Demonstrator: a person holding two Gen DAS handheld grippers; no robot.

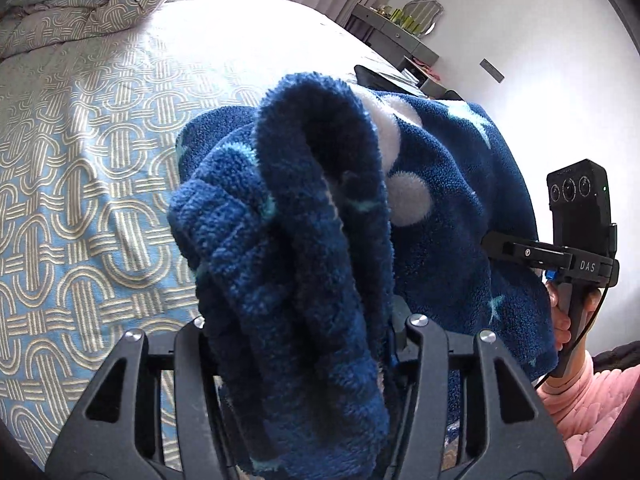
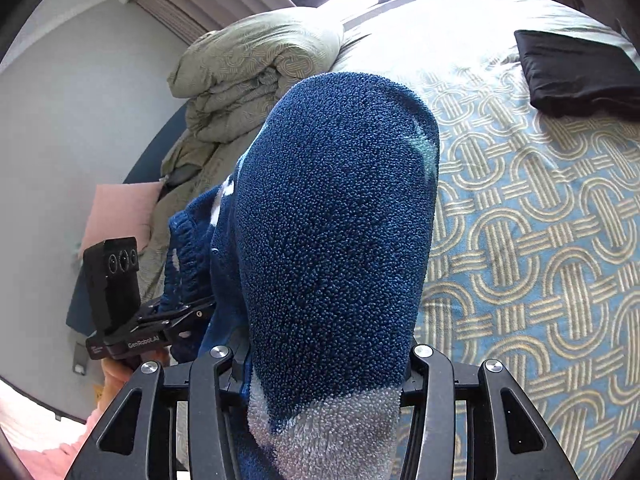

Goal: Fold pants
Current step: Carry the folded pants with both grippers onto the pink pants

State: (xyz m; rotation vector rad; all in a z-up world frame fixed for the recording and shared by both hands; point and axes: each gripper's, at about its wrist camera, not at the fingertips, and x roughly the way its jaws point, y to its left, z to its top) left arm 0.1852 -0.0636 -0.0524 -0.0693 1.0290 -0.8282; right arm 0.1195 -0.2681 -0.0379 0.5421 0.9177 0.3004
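The blue fleece pants point(image 1: 320, 240) hang in the air above the patterned bedspread point(image 1: 80, 200), held at two places, and they cover most of what matters in both views. In the left wrist view a thick bunched fold, with ribbed waistband at its left, drapes over the left tool point(image 1: 304, 344); its fingertips are buried in the pile, so only the black linkage arms on either side show, drawn in close around the cloth, which it pinches. To the right the fabric spreads flat with white dots and pale stars, and its far edge runs to the right tool point(image 1: 496, 246), seen side-on, its jaws closed on the pants' edge. The right hand point(image 1: 560, 320) shows only partly behind the handle, with a pink sleeve point(image 1: 588, 392) cut by the lens rim.

The right wrist view shows, at its left, the left tool point(image 2: 192, 314) from outside, clamped on the ribbed waistband, and a pink pillow point(image 2: 120, 212) by the wall, which the other view lacks. A crumpled duvet point(image 2: 256, 76) lies at the bed's head. In the middle a rounded mass of fleece fills the frame and hides the right tool's point(image 2: 324, 368) own tips. At far right a black folded cloth point(image 2: 580, 72) lies on the bedspread point(image 2: 540, 240); the left view catches only its dark edge.
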